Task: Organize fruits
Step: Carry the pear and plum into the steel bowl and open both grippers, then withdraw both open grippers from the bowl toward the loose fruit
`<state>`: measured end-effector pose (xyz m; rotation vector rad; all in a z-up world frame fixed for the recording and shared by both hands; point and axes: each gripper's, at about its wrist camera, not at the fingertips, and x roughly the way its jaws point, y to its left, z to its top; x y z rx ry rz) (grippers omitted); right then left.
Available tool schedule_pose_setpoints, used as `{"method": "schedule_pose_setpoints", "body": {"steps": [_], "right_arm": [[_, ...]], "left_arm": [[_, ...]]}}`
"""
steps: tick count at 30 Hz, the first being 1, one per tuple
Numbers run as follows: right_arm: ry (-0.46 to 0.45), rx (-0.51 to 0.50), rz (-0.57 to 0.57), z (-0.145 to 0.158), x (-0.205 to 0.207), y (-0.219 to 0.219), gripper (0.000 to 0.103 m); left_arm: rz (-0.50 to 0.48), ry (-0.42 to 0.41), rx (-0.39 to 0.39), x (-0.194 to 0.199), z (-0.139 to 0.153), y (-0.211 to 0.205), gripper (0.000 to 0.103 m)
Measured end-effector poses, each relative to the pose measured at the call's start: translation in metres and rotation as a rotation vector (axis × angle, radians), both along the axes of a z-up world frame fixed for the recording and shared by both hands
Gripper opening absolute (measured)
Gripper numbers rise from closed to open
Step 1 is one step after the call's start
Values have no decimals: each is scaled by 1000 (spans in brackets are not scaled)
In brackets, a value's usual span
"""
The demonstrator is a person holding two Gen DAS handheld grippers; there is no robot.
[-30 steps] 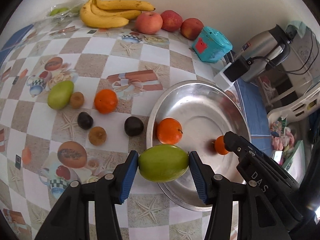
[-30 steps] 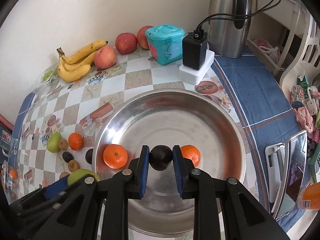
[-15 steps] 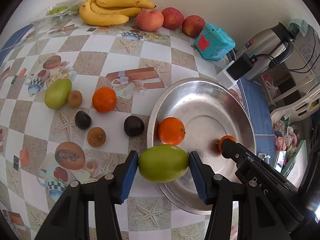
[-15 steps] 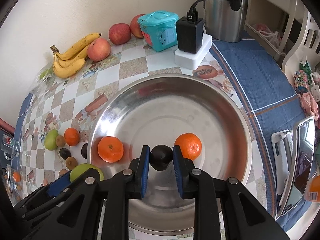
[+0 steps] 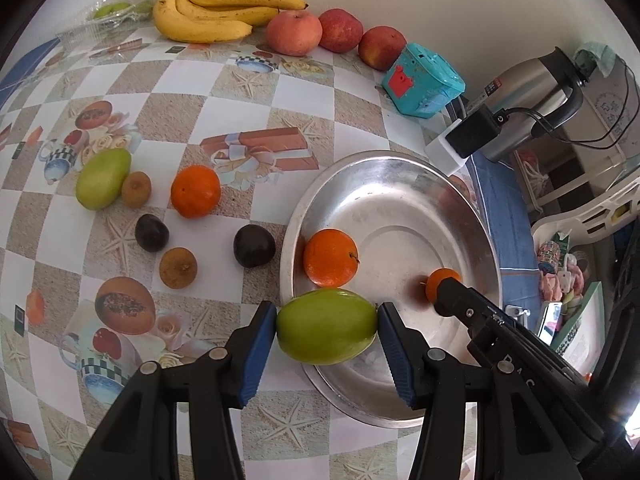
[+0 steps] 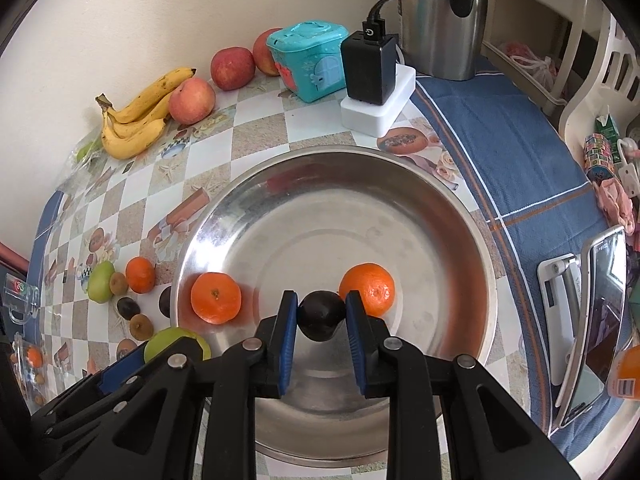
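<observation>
My left gripper (image 5: pixel 327 327) is shut on a green mango (image 5: pixel 326 326) and holds it over the near-left rim of a round steel bowl (image 5: pixel 400 184). My right gripper (image 6: pixel 322 316) is shut on a dark round fruit (image 6: pixel 322 314) above the bowl's floor (image 6: pixel 332 220). Two oranges lie in the bowl, one at the left (image 6: pixel 216 298) and one (image 6: pixel 370 288) just right of my right gripper. On the table to the left lie another green mango (image 5: pixel 103 183), an orange (image 5: pixel 195 197), two dark fruits (image 5: pixel 254 245) and two brown kiwis (image 5: pixel 178 268).
Bananas (image 5: pixel 216 12) and three apples (image 5: pixel 294 34) line the back wall. A teal box (image 5: pixel 424 80), a black charger on a white block (image 6: pixel 376 80) and a steel kettle (image 6: pixel 440 20) stand behind the bowl. A phone on a stand (image 6: pixel 592 320) is at the right.
Both grippers have moved forward and lower toward the bowl with their fruits still held. The bowl and its oranges look closer in the right wrist view.
</observation>
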<state>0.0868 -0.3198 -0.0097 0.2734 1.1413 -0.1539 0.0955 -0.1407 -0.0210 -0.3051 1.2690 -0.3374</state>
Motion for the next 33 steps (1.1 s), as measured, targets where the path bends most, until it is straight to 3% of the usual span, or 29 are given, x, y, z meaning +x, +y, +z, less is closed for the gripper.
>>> {"method": "schedule_pose_setpoints", "body": {"steps": [20, 33], "right_arm": [[-4, -3, 12, 2, 1, 1, 29], [-16, -20, 45, 9, 1, 12, 29]], "left_arm": [[18, 7, 0, 3, 2, 8, 58], [115, 11, 42, 17, 3, 48, 58]]}}
